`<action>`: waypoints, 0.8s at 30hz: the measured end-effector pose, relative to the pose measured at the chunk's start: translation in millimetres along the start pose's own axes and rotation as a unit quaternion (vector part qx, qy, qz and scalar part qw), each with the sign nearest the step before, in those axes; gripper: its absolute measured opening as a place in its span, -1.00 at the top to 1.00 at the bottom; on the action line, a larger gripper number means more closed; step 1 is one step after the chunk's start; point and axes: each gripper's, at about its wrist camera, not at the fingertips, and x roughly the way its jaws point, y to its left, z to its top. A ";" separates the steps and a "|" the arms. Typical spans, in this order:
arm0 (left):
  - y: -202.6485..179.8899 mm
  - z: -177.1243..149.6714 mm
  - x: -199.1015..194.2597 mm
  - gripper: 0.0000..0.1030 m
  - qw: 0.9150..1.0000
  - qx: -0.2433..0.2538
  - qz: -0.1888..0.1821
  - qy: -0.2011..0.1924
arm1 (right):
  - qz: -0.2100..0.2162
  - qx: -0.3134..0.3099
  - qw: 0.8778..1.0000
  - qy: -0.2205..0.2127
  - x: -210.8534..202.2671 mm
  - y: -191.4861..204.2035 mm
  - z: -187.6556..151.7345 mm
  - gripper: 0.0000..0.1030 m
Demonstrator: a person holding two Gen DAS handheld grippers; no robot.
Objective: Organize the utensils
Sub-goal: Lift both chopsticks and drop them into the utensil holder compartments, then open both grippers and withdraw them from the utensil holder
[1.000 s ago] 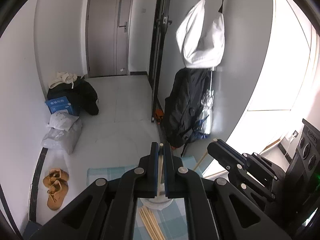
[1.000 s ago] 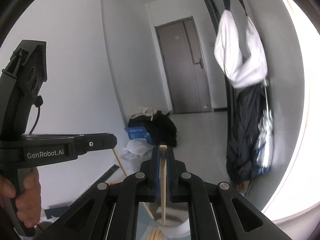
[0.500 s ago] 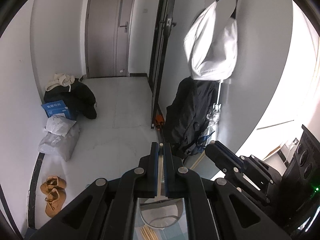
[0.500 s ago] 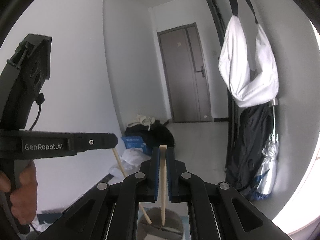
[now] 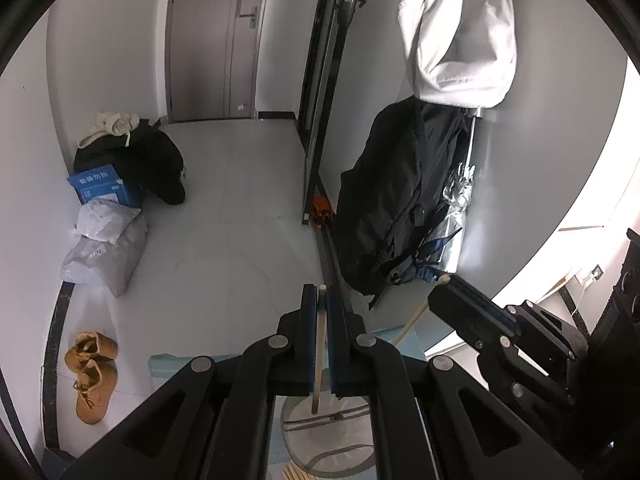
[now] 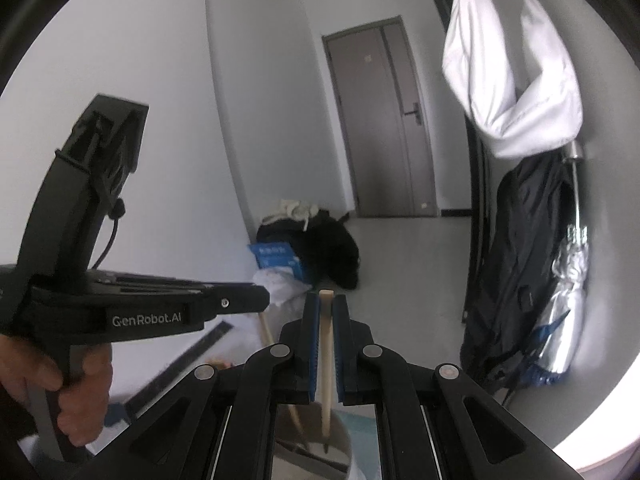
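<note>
My left gripper (image 5: 321, 300) is shut on a pale wooden chopstick (image 5: 319, 356) held upright, its lower end inside a round metal utensil holder (image 5: 320, 440) below. My right gripper (image 6: 327, 308) is shut on a second wooden chopstick (image 6: 327, 364), also upright with its tip down in the same holder (image 6: 316, 456). Each gripper shows in the other's view: the right one (image 5: 444, 288) at right with its chopstick (image 5: 412, 320), the left one (image 6: 256, 300) at left with its chopstick (image 6: 266, 332). Several more chopsticks (image 5: 292, 472) lie by the holder's base.
The holder stands on a blue checked cloth (image 5: 176, 364). Beyond are a grey floor, bags and a blue box (image 5: 100, 184), brown shoes (image 5: 90, 372), a dark coat and white bag on the wall (image 5: 400, 200), and a grey door (image 6: 384, 120).
Both grippers have lowered with their chopsticks toward the holder, and the chopstick tips now sit inside it. Both stay shut.
</note>
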 end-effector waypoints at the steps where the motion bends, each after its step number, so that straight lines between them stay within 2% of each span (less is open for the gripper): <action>1: 1.6 -1.6 2.1 0.99 1.000 -0.002 -0.005 0.003 | 0.005 0.000 1.000 0.008 4.3 -1.2 -3.5 0.89; 6: 4.2 -3.2 10.3 0.99 1.000 -0.005 -0.014 0.021 | 0.019 -0.007 0.999 0.038 17.4 2.1 -18.8 0.85; 9: 6.6 -4.1 17.8 0.99 0.999 -0.012 -0.013 0.039 | 0.033 -0.009 0.998 0.051 20.1 6.5 -23.7 0.84; 12: 8.7 -7.9 18.3 0.96 0.999 -0.018 -0.004 0.041 | 0.047 0.001 0.997 0.060 18.7 6.6 -25.1 0.83; 15: 13.7 -11.4 13.1 0.51 0.999 -0.024 0.015 0.038 | 0.047 0.007 0.997 0.060 10.1 6.2 -26.9 0.76; 16: 16.7 -13.1 11.1 0.25 0.999 -0.030 0.021 0.035 | 0.044 0.010 0.997 0.059 5.8 6.9 -28.2 0.66; 17: 19.8 -14.5 8.3 0.08 0.998 -0.036 0.027 0.031 | 0.039 0.013 0.998 0.057 0.6 7.7 -29.6 0.60; 19: 25.6 -17.5 0.2 -0.01 0.998 -0.049 0.026 0.021 | 0.036 0.022 0.998 0.051 -9.1 6.5 -31.3 0.37; 21: 28.6 -20.9 -6.1 -0.13 0.998 -0.057 0.032 0.020 | 0.026 0.031 0.998 0.043 -20.1 6.8 -32.4 0.29; 24: 28.9 -27.8 -14.5 -0.16 0.997 -0.062 0.044 0.014 | 0.012 0.042 0.998 0.037 -33.0 8.0 -32.9 0.19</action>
